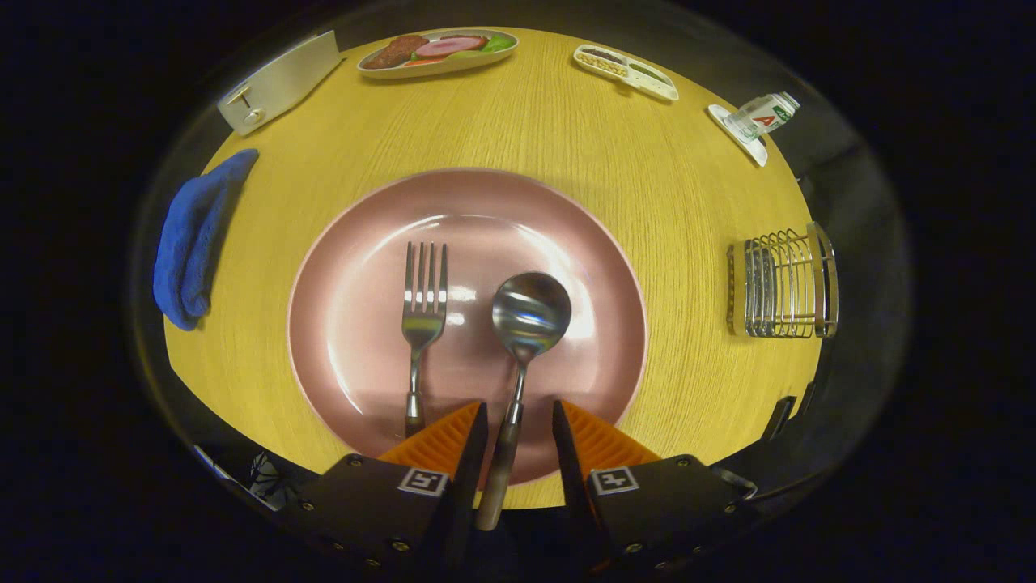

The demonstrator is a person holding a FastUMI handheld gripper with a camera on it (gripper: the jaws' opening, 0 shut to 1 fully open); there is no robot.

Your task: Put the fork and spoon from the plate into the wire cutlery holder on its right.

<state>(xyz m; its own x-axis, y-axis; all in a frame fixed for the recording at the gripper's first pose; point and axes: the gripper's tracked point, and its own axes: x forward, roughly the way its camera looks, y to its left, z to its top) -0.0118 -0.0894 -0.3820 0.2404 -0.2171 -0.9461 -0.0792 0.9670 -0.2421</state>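
Straddled the spoon (518, 356) handle with gripper (520, 441) fingers parted, not clamped. Fork (421, 324) and spoon both on plate (340, 267); holder (781, 283) far right, unfilled

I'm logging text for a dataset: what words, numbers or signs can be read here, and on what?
Bottle label: print too small and blurred to read.
Square coded markers on the gripper: patterns, no words.
The fingers stand open, either side of the spoon handle.
No other text.

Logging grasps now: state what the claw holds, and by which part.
Nothing is held yet. The claw is open, its fingers astride the spoon handle, apart from it; the fork lies untouched on the plate.
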